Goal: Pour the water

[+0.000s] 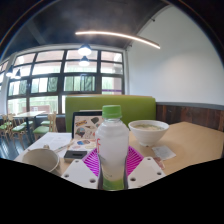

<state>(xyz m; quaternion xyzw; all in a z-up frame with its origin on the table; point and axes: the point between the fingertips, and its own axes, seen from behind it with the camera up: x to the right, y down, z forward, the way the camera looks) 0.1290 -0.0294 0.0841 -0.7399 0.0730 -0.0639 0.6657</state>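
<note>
A clear plastic bottle (112,145) with a green cap and green base stands upright between my fingers. Both magenta pads (92,163) press against its sides, so my gripper (112,168) is shut on the bottle. The bottle appears lifted slightly above the wooden table (195,140). A white bowl (148,131) sits on the table beyond the bottle to the right. Another pale bowl (42,159) sits to the left, close to my left finger.
A tablet or card with pictures (86,125) stands behind the bottle on the left. A dark flat object (76,154) lies beside it. White paper (160,152) lies right of the bottle. A green bench back (110,101) and large windows are behind.
</note>
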